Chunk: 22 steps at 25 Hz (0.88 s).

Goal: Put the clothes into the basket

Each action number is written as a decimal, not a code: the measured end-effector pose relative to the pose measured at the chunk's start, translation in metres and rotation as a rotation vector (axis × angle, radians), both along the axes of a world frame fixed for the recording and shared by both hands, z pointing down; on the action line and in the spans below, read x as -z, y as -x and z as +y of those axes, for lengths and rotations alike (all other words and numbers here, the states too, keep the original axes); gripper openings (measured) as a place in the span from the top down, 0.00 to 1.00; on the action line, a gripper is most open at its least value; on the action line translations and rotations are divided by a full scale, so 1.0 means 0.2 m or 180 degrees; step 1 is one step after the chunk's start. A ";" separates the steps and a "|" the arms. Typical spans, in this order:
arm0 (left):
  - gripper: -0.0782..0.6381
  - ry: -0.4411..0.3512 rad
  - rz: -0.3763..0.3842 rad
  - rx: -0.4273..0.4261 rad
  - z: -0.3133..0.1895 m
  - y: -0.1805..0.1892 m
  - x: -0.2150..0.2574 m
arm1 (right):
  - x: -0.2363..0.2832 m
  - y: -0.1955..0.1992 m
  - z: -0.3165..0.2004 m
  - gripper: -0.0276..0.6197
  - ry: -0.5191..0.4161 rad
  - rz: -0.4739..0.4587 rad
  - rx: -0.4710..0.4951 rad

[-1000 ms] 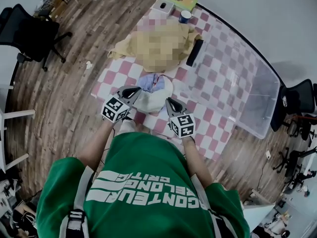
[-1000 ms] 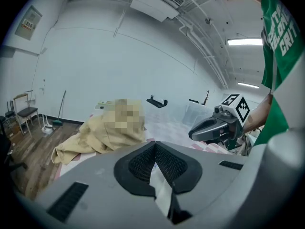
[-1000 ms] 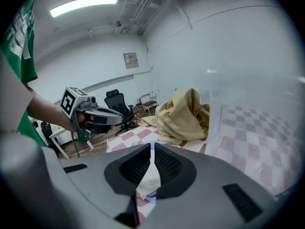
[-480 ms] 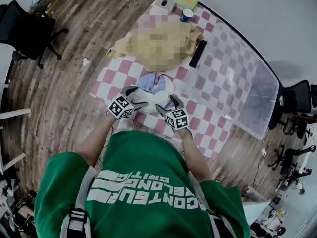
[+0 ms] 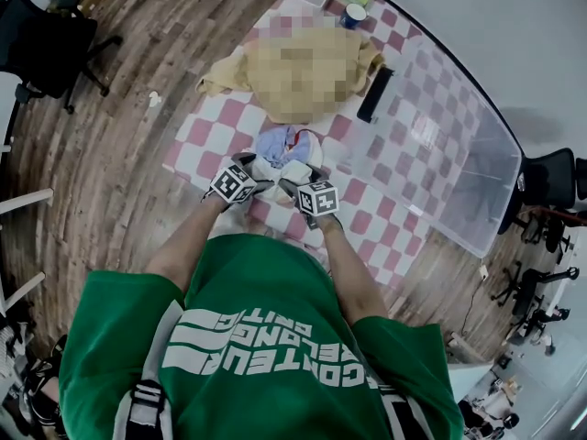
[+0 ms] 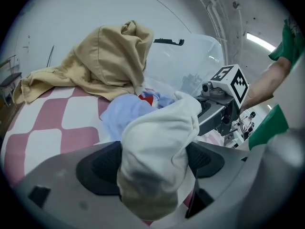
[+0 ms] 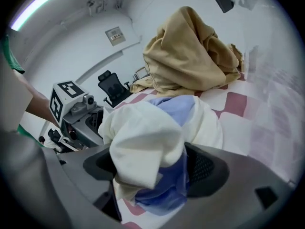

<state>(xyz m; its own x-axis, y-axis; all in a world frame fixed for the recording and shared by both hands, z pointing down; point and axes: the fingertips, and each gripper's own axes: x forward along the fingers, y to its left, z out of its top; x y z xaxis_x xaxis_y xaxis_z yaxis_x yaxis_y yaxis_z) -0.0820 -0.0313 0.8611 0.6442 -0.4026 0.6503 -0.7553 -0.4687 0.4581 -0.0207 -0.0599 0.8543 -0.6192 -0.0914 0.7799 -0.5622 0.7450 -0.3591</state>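
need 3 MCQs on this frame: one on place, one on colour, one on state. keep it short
1. The tan hooded garment lies: A on a wall hook; B heaped on the red-and-white checked mat; C folded on a shelf.
2. The crumpled fabric bunched with the cream cloth is: A orange; B black; C light blue.
3. The left gripper has its fingers: A apart with the cream cloth between them; B shut on nothing; C out of every view.
Key: B, checks show around the heap. C, blue shows beside the cream in both gripper views. A, the fingers, which have just been opening, stand wide on either side of the cloth.
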 end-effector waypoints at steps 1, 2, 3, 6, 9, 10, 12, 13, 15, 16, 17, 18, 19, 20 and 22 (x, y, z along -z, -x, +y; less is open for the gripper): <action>0.33 0.0020 0.0006 0.0004 0.00 0.00 -0.01 | -0.01 0.00 0.00 0.35 0.0020 -0.0017 -0.0012; 0.33 0.0035 0.0012 0.0002 0.00 0.00 -0.02 | -0.02 0.01 0.00 0.35 0.0035 -0.0033 -0.0020; 0.33 0.0044 0.0017 -0.0004 0.00 0.00 -0.02 | -0.02 0.01 0.00 0.35 0.0047 -0.0048 -0.0025; 0.33 0.0048 0.0032 -0.0021 -0.02 0.00 -0.03 | -0.04 0.02 -0.01 0.35 0.0052 -0.0084 -0.0037; 0.33 0.0078 0.0073 -0.0026 -0.01 -0.01 -0.04 | -0.04 0.01 -0.01 0.35 0.0061 -0.0096 -0.0067; 0.36 0.0118 0.0110 -0.0031 -0.01 -0.02 -0.03 | -0.04 0.02 0.00 0.35 0.0072 -0.0095 -0.0069; 0.42 0.0210 0.0190 -0.0042 0.01 -0.03 -0.02 | -0.03 0.02 0.01 0.39 0.0093 -0.0090 -0.0051; 0.44 0.0244 0.0219 -0.0050 0.01 -0.04 -0.02 | -0.03 0.02 0.01 0.40 0.0099 -0.0089 -0.0039; 0.47 0.0287 0.0261 -0.0069 0.02 -0.05 -0.01 | -0.01 0.03 0.02 0.46 0.0102 -0.0096 -0.0022; 0.49 0.0296 0.0274 -0.0075 0.02 -0.06 -0.01 | -0.01 0.04 0.03 0.50 0.0099 -0.0103 -0.0019; 0.51 0.0296 0.0281 -0.0080 0.02 -0.06 0.00 | 0.00 0.05 0.03 0.52 0.0090 -0.0107 -0.0019; 0.52 0.0287 0.0284 -0.0081 0.02 -0.06 0.00 | 0.01 0.05 0.04 0.54 0.0077 -0.0108 -0.0022; 0.53 0.0271 0.0286 -0.0077 0.02 -0.06 0.01 | 0.01 0.05 0.04 0.56 0.0063 -0.0106 -0.0025; 0.54 0.0251 0.0289 -0.0066 0.02 -0.06 0.01 | 0.02 0.06 0.05 0.57 0.0048 -0.0106 -0.0026; 0.54 0.0207 0.0316 -0.0024 0.03 -0.06 0.03 | 0.04 0.06 0.05 0.59 0.0018 -0.0118 -0.0016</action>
